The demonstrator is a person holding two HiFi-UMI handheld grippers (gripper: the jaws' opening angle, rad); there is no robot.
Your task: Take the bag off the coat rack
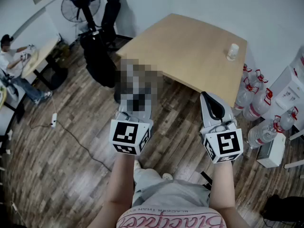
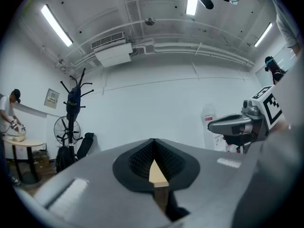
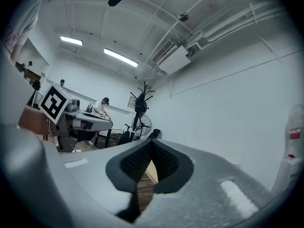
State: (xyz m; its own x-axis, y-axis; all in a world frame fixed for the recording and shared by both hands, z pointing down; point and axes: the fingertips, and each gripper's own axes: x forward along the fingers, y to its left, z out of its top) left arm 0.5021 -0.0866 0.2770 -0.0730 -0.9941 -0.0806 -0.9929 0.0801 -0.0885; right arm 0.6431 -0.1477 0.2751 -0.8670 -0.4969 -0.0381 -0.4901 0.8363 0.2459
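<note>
Left gripper, right gripper: level, fingers closed, empty; black bag at coat rack, well apart

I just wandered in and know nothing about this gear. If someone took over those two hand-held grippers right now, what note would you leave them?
Left gripper: shut, empty, held level.
Right gripper: shut, empty, level beside it.
Coat rack: across the room, past the table, by a fan. What seems to be the bag hangs dark near its top; a bulkier black thing sits lower.
Done: nothing yet; both grippers are far from the rack.
Left: walk round the table, open a gripper, grip the bag, lift it off its hook.
</note>
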